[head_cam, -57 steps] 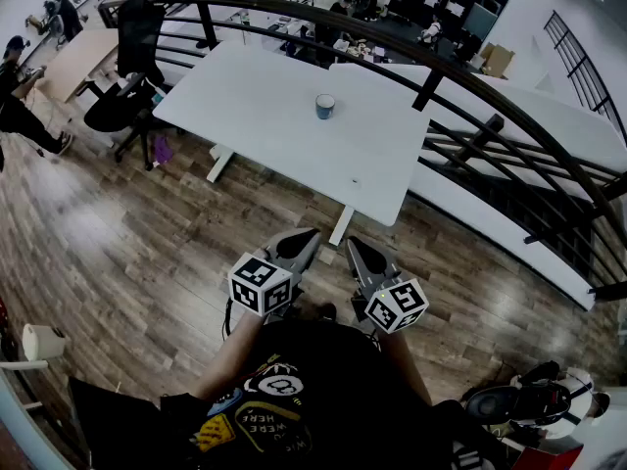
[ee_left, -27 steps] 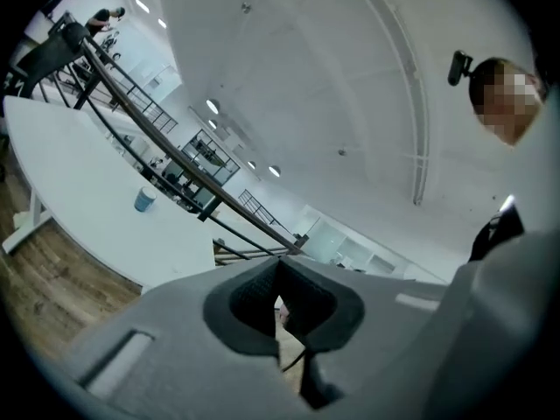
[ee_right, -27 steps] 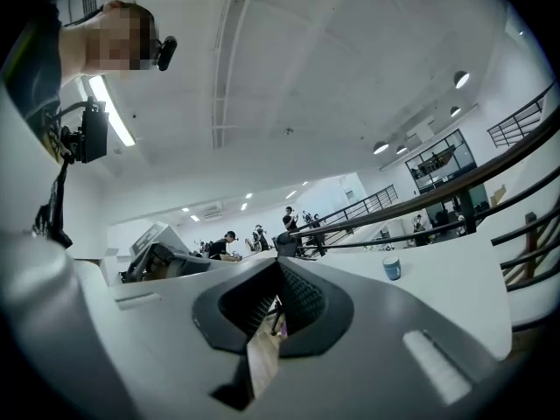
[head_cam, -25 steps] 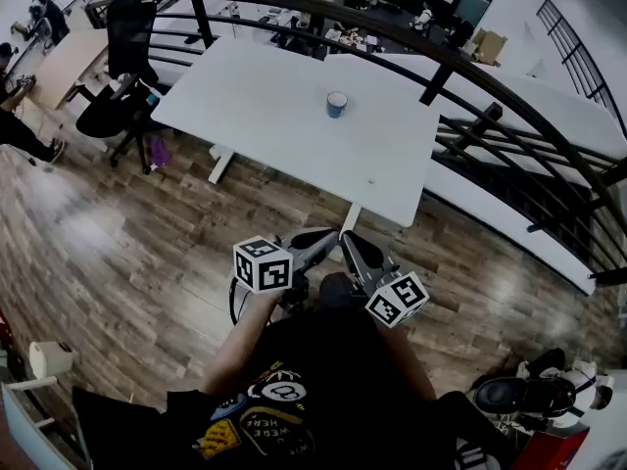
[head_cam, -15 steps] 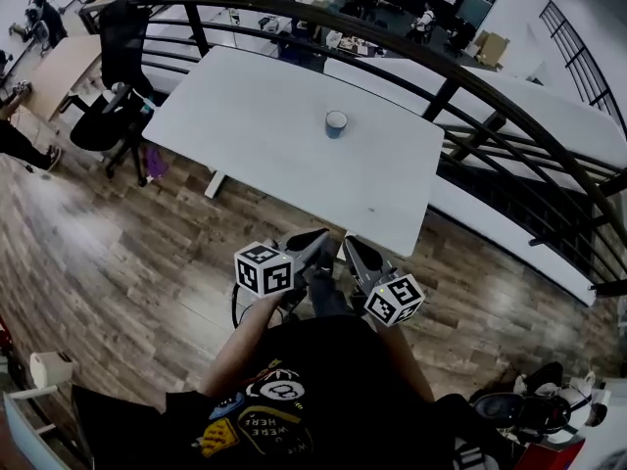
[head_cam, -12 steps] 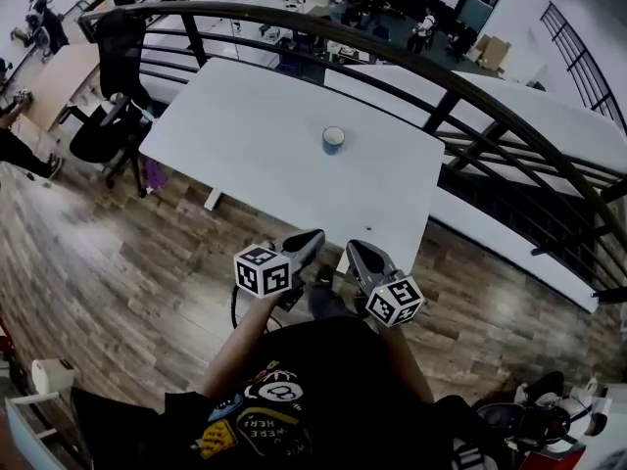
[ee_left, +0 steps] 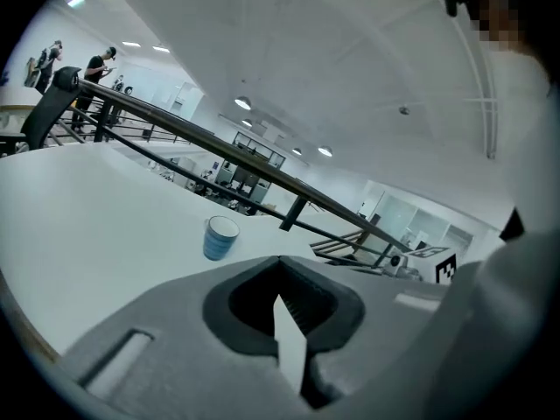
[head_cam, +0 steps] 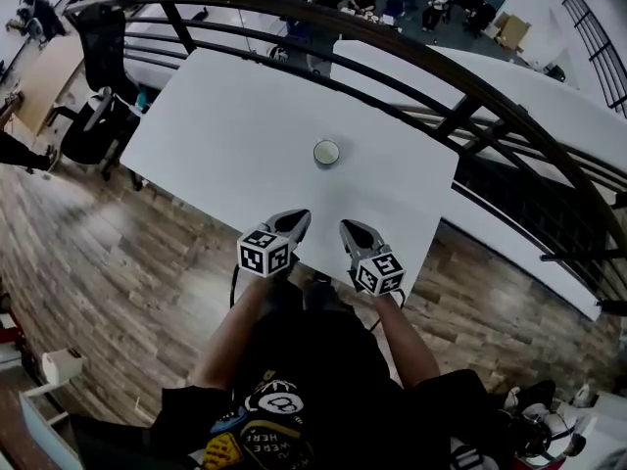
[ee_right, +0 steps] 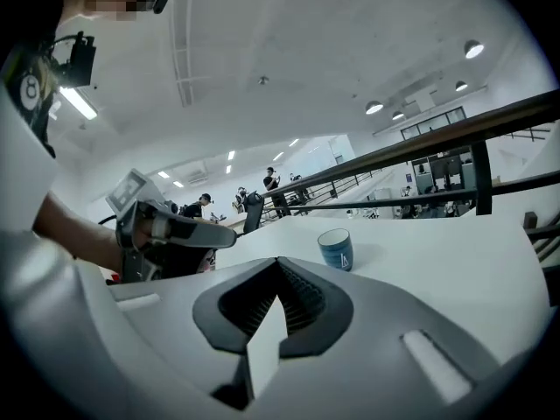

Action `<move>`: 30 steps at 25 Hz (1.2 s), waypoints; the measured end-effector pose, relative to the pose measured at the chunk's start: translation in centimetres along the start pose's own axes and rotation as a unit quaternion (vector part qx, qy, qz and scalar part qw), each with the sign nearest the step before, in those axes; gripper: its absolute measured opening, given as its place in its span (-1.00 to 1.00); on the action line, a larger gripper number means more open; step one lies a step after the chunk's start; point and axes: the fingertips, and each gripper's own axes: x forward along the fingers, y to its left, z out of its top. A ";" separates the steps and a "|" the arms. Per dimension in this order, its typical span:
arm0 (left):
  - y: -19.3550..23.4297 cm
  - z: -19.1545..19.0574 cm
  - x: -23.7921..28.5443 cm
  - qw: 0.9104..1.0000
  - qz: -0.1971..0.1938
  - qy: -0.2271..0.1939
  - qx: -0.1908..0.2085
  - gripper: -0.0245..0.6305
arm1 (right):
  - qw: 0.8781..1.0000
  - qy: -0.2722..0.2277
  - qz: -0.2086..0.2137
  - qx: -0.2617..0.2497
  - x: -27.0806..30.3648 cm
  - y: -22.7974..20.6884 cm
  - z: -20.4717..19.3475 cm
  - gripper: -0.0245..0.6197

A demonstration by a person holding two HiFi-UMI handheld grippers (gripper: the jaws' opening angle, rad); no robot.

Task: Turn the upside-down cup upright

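Note:
A small blue cup (head_cam: 326,153) with a pale top face stands alone near the middle of the white table (head_cam: 225,116). It also shows as the cup (ee_left: 220,238) in the left gripper view and the cup (ee_right: 336,249) in the right gripper view, ahead of each gripper. My left gripper (head_cam: 297,219) and right gripper (head_cam: 347,229) hang side by side over the table's near edge, well short of the cup. Both are shut with nothing in them. The left gripper (ee_right: 188,233) shows at the left of the right gripper view.
A dark curved railing (head_cam: 411,52) runs behind the table. An office chair (head_cam: 98,116) stands at the table's left end on the wood floor (head_cam: 118,262). People (ee_right: 271,182) stand far off beyond the table.
The table and cup have come much closer. Both grippers moved forward from over the floor to above the table's near edge, still shut.

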 end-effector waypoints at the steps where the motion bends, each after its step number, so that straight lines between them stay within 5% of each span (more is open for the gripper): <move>1: 2.3 0.3 0.4 1.000 0.010 0.001 -0.007 -0.93 | 1.000 0.007 -0.006 -0.008 2.7 -0.7 -0.6 -0.93; 5: 11.0 1.4 0.9 0.998 0.051 0.008 -0.040 -0.93 | 0.997 0.044 -0.050 -0.046 13.5 -4.2 -3.1 -0.91; 10: 12.1 1.1 0.7 0.998 0.039 0.023 -0.044 -0.93 | 0.987 0.094 -0.084 -0.100 21.0 -9.2 -5.6 -0.11; 16: 14.3 0.9 0.2 0.996 0.042 0.038 -0.063 -0.93 | 0.981 0.112 -0.064 -0.145 26.9 -12.5 -5.3 0.34; 24: 17.5 4.5 2.7 0.994 0.042 0.020 -0.102 -0.93 | 0.976 0.131 -0.041 -0.170 28.5 -11.6 -5.3 0.30; 30: 16.5 6.8 7.1 0.995 0.048 0.077 -0.051 -0.93 | 0.970 0.078 -0.001 -0.230 23.6 -4.6 0.7 0.30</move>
